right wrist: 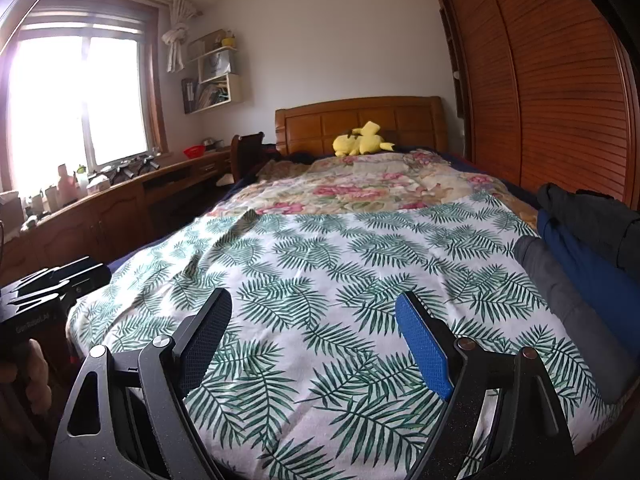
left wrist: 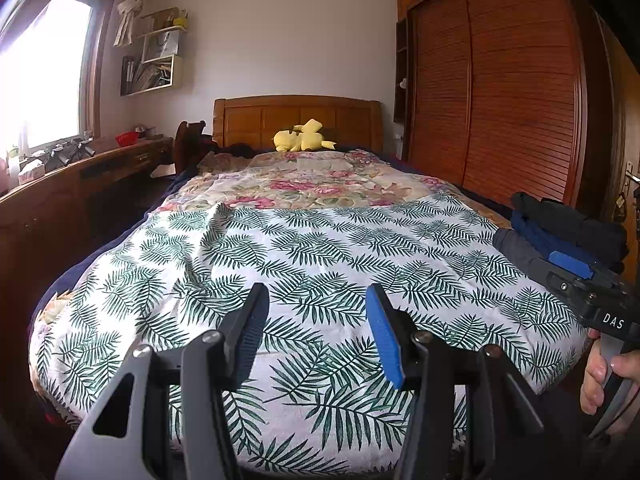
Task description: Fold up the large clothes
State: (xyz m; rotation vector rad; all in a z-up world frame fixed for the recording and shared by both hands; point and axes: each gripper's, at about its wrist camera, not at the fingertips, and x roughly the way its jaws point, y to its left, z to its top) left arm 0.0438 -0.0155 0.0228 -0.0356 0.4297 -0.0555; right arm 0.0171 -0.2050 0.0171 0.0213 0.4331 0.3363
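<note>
A white cloth with green palm-leaf print [left wrist: 320,264] lies spread over the near half of the bed, also in the right wrist view [right wrist: 340,280]. A low ridge of wrinkles runs along its left part [left wrist: 208,236]. My left gripper [left wrist: 316,296] hovers open and empty over the cloth's near edge. My right gripper [right wrist: 316,312] is open and empty too, above the same edge. The right gripper's body shows at the right of the left wrist view [left wrist: 592,300]. The left gripper's body shows at the left of the right wrist view [right wrist: 48,292].
A stack of folded dark, blue and grey clothes [right wrist: 592,264] sits on the bed's right side. A floral quilt [left wrist: 316,184] covers the far half, with a yellow plush toy [left wrist: 302,140] at the headboard. A wooden desk [left wrist: 80,184] runs along the left, a wardrobe [left wrist: 500,92] along the right.
</note>
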